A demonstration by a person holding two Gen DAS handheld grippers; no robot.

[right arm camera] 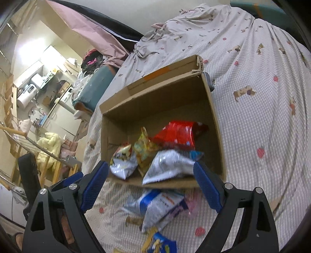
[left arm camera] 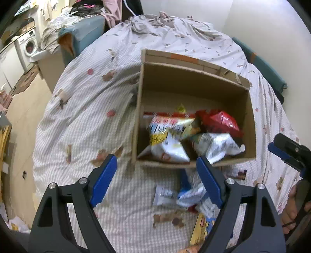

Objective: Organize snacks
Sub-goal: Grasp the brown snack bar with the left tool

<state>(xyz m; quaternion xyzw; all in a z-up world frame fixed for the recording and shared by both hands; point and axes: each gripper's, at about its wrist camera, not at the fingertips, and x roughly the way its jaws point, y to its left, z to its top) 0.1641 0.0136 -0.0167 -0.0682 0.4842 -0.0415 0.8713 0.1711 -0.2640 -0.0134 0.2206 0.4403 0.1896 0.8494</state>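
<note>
A: Left gripper [left arm camera: 156, 181]?
B: Jaws wide, nothing between, hovering over bedsheet [left arm camera: 81, 109] just short of cardboard box [left arm camera: 194, 81].
A: Right gripper [right arm camera: 150, 182]?
B: Also spread wide, empty. Aimed at box near edge.
A: Snacks?
B: Several inside box: red bag [right arm camera: 178, 134], yellow bag [right arm camera: 144, 148], silver packets [right arm camera: 169, 165]. More loose on sheet in front: blue-white packets [right arm camera: 159, 204], blue-yellow pack [right arm camera: 161, 244].
A: In the way?
B: Box near wall between grippers and contents. Loose packets right under jaws.
A: Surroundings?
B: Washing machine [left arm camera: 29, 45], clothes pile [left arm camera: 87, 7], drying rack [right arm camera: 29, 144] off left. Blurry overall.
</note>
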